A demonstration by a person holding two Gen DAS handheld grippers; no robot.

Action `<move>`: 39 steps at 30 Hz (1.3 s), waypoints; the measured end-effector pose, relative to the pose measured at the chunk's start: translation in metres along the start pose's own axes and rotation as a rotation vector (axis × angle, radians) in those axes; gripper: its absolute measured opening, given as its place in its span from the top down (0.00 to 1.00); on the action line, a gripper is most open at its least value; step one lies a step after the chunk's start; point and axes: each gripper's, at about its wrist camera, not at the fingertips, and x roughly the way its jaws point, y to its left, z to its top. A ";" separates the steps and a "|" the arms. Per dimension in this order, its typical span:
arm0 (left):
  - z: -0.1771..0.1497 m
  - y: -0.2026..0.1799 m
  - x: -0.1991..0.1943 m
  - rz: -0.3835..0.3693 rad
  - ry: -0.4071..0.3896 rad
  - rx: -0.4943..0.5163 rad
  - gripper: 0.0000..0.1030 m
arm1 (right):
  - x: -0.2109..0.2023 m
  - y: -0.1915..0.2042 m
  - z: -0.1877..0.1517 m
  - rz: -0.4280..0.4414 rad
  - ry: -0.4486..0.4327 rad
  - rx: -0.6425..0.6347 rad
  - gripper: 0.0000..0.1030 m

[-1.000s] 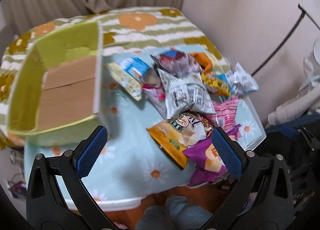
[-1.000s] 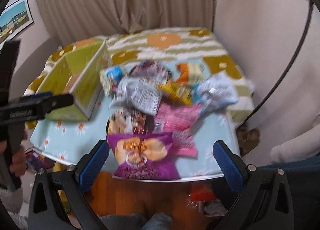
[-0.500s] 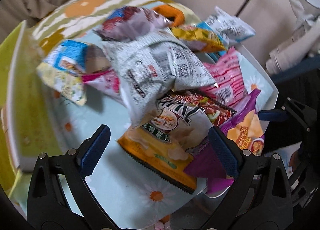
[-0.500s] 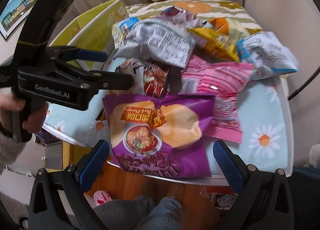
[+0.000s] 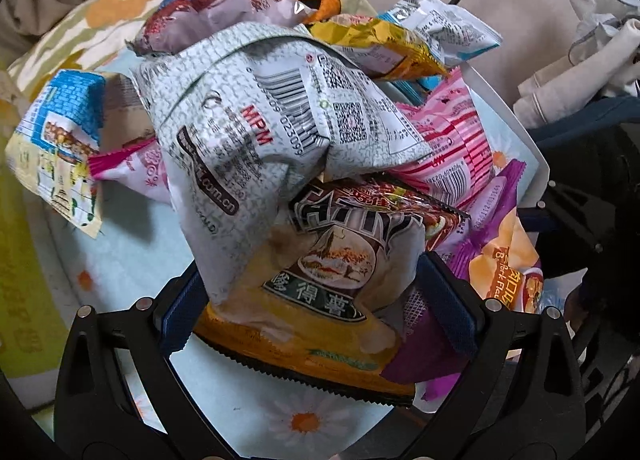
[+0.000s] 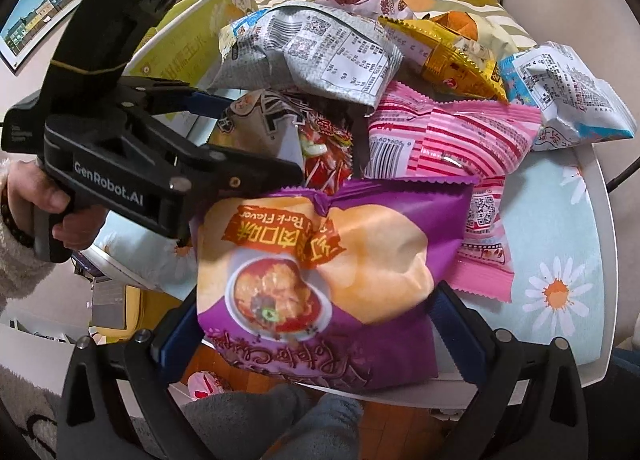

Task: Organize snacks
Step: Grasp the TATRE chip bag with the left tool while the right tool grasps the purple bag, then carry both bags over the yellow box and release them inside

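Observation:
A heap of snack bags lies on the daisy-print table (image 5: 304, 420). My left gripper (image 5: 312, 308) points down over the near edge of the heap. Its jaws stand wide on either side of a yellow-orange chip bag (image 5: 320, 336), which is partly under a grey-white bag (image 5: 248, 131). I cannot see the pads pressing on it. My right gripper (image 6: 314, 330) is open around the lower half of a purple chip bag (image 6: 320, 260) at the table's front edge. In the right wrist view the left gripper (image 6: 260, 135) reaches in from the left, held by a hand (image 6: 40, 195).
A yellow-green cardboard box (image 6: 208, 19) stands at the back left of the table. A pink striped bag (image 6: 452, 135), a gold bag (image 6: 452, 55) and a blue-white bag (image 6: 568, 95) lie further back. The white table rim (image 6: 600, 260) runs along the right. Grey-clad knees (image 6: 280, 420) show below.
Both grippers have come down and closer to the heap. The left one rolled away from the box onto the yellow-orange bag. The purple bag now fills the space between the right jaws.

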 end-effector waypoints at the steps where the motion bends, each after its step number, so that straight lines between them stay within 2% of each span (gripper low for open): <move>1: 0.001 0.001 0.001 -0.003 0.004 -0.001 0.07 | 0.000 -0.001 0.000 0.003 0.000 -0.004 0.00; 4: -0.006 0.003 0.001 0.004 0.023 -0.007 0.15 | 0.002 0.002 -0.001 0.008 -0.003 -0.011 0.01; 5: -0.009 0.004 0.002 0.021 0.039 -0.006 0.21 | 0.003 0.002 0.000 0.010 -0.003 -0.013 0.01; 10: -0.019 0.017 -0.003 -0.009 0.032 -0.052 0.26 | 0.006 0.003 0.001 0.018 -0.003 -0.043 0.01; 17: -0.034 0.020 -0.018 0.071 0.014 -0.086 0.34 | 0.007 0.003 0.001 0.033 -0.006 -0.067 0.02; 24: -0.060 0.032 -0.038 0.163 0.002 -0.154 0.38 | 0.007 0.005 -0.002 0.058 -0.019 -0.112 0.09; 29: -0.082 0.039 -0.048 0.208 -0.011 -0.220 0.39 | 0.007 0.009 -0.004 0.068 -0.028 -0.145 0.19; 36: -0.111 0.026 -0.066 0.231 -0.043 -0.270 0.40 | -0.004 0.018 -0.007 0.072 -0.055 -0.184 0.24; 39: -0.108 0.018 -0.069 0.243 -0.054 -0.286 0.40 | -0.012 0.020 -0.004 0.074 -0.057 -0.199 0.24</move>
